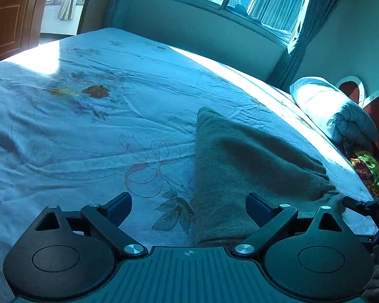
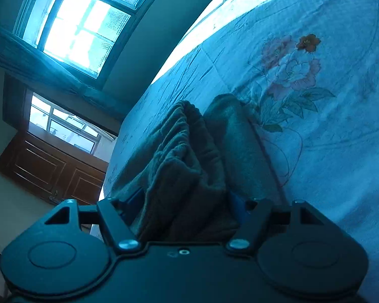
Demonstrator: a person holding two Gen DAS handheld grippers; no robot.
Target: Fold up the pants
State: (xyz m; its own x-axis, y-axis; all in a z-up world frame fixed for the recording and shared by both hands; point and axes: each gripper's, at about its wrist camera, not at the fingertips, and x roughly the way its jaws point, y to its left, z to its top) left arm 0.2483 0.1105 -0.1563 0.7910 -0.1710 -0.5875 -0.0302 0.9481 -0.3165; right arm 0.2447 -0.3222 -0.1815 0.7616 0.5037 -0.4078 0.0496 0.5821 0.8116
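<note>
The grey-green pants [image 1: 240,161] lie folded lengthwise on the flowered bed sheet [image 1: 88,126], right of centre in the left wrist view. My left gripper [image 1: 188,208] is open and empty just above the sheet, its right finger over the pants' near edge. The right gripper shows at that view's right edge [image 1: 361,205], at the gathered waistband. In the right wrist view, my right gripper [image 2: 184,209] is shut on the bunched waistband of the pants [image 2: 184,156], lifting it off the sheet [image 2: 328,126].
A rolled white pillow [image 1: 328,108] and a bright patterned cloth [image 1: 371,174] lie at the bed's right edge by a red headboard. A window with curtains [image 1: 278,0] runs behind the bed. A wooden door [image 1: 7,17] stands at far left.
</note>
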